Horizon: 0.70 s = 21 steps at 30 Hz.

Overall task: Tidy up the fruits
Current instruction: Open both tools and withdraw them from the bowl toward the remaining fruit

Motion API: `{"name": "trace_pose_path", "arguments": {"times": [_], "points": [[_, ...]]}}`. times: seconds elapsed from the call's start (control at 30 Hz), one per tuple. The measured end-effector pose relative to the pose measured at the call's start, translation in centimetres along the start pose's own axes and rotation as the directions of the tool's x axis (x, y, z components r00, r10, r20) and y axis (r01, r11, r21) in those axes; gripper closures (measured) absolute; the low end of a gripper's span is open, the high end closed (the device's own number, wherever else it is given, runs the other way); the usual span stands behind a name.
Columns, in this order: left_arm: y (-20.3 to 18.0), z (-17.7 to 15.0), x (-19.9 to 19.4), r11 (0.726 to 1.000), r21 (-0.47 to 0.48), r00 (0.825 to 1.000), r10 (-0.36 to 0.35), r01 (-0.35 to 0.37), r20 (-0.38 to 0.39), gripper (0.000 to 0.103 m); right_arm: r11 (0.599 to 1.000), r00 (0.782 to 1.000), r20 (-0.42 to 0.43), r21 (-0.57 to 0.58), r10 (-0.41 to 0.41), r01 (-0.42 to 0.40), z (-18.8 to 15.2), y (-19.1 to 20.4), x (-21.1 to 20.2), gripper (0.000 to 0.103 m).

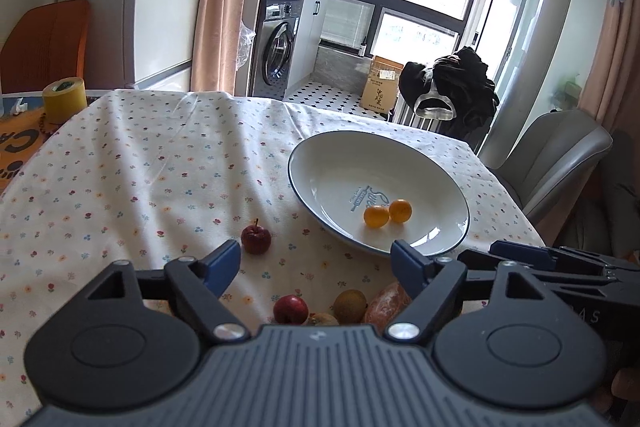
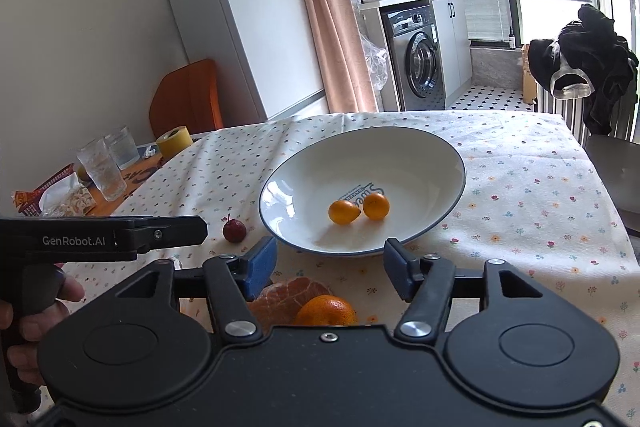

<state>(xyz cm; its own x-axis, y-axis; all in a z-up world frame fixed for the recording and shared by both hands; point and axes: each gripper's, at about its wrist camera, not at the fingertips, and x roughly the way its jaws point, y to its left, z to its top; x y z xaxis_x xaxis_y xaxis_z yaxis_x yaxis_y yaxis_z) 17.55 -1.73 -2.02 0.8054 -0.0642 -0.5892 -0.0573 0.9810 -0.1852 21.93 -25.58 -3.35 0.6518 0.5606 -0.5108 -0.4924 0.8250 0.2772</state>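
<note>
The table (image 1: 140, 155) under its flowered cloth carries everything. On it the white plate (image 2: 440, 155) sits at twelve o'clock from both tools and already holds two small oranges (image 2: 359, 209), touching each other near its middle.

Both tools stand with jaws spread wide and hold nothing. The right gripper (image 2: 330, 261) has its tips just short of the plate's near rim; the left gripper (image 1: 316, 261) hangs beside it, its right tip over that same rim.

The fruit not yet placed lies close under both, at six o'clock from the plate. The peeled citrus (image 2: 286, 297) and the whole orange (image 2: 326, 309) sit between the right tool's jaws, so that hand looks nearer to them; none of these pieces has a marked long axis.

The left view alone shows a red apple (image 1: 291, 308) and a brown fruit (image 1: 350, 304) beside the citrus; it does not show the whole orange. Another small red fruit (image 1: 256, 238) lies apart at ten o'clock from the left tool's jaws, just beyond its left tip.
</note>
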Motion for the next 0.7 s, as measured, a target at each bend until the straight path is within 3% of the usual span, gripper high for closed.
{"name": "trace_pose_path", "arguments": {"times": [0.13,0.33,0.7], "points": [[0.6,-0.4,-1.1,1.0,-0.011,1.0,0.021,-0.021,0.022,0.017,1.0,1.0,0.014,0.007,-0.001,0.001,-0.3,0.2,-1.0,0.031],[0.9,-1.4,-2.9,0.999,-0.012,0.999,0.033,-0.032,0.038,0.012,1.0,0.998,0.061,0.008,0.002,-0.003,-0.7,0.7,-2.7,0.001],[1.5,-3.6,-5.3,0.998,-0.027,0.997,0.063,-0.062,0.047,0.007,1.0,0.998,0.064,-0.008,-0.003,0.004,-2.0,1.5,-4.0,0.0]]}}
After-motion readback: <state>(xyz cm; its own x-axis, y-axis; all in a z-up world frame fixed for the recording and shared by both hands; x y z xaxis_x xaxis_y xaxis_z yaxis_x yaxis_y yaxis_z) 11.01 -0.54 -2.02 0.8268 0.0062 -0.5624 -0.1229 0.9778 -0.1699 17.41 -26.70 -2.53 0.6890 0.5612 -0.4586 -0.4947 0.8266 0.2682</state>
